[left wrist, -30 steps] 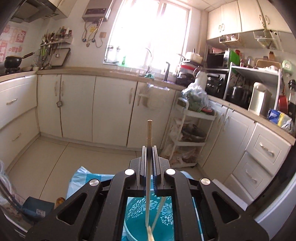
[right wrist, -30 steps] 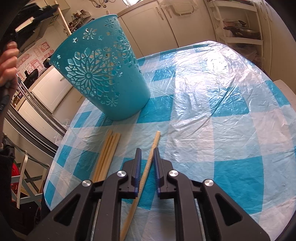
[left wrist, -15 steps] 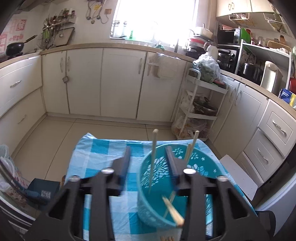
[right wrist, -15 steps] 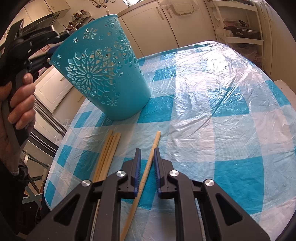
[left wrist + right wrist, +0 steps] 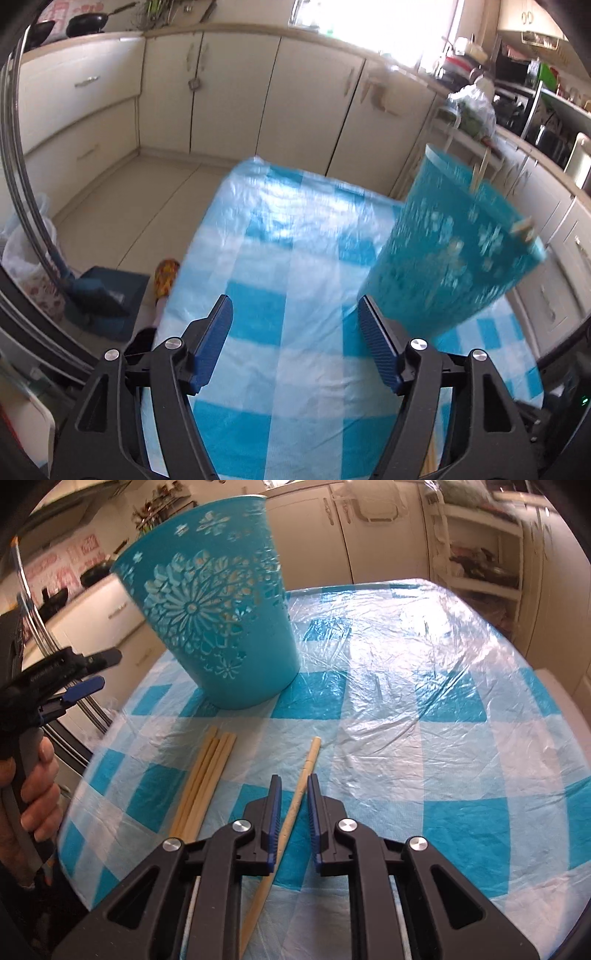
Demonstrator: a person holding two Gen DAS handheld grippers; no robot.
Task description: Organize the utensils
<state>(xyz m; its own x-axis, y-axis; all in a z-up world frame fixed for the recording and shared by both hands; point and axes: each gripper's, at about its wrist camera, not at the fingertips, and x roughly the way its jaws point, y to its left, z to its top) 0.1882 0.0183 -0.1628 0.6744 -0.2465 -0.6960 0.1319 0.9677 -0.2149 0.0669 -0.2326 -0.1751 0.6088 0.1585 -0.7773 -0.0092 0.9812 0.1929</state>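
Opening empty, left gripper (image 5: 295, 349) fingers; right gripper (image 5: 293, 805) fingers straddle, near-closed, single chopstick (image 5: 308, 766)

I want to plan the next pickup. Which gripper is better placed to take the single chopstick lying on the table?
Right. The right gripper already straddles the single chopstick. The left gripper, jaws opening and empty, is off by the table's edge, beside the teal basket.

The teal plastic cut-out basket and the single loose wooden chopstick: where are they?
Teal plastic cut-out basket (image 5: 221, 627), right wrist view, flower-patterned side wall.
Single loose wooden chopstick (image 5: 308, 766), right wrist view, upper shaft.
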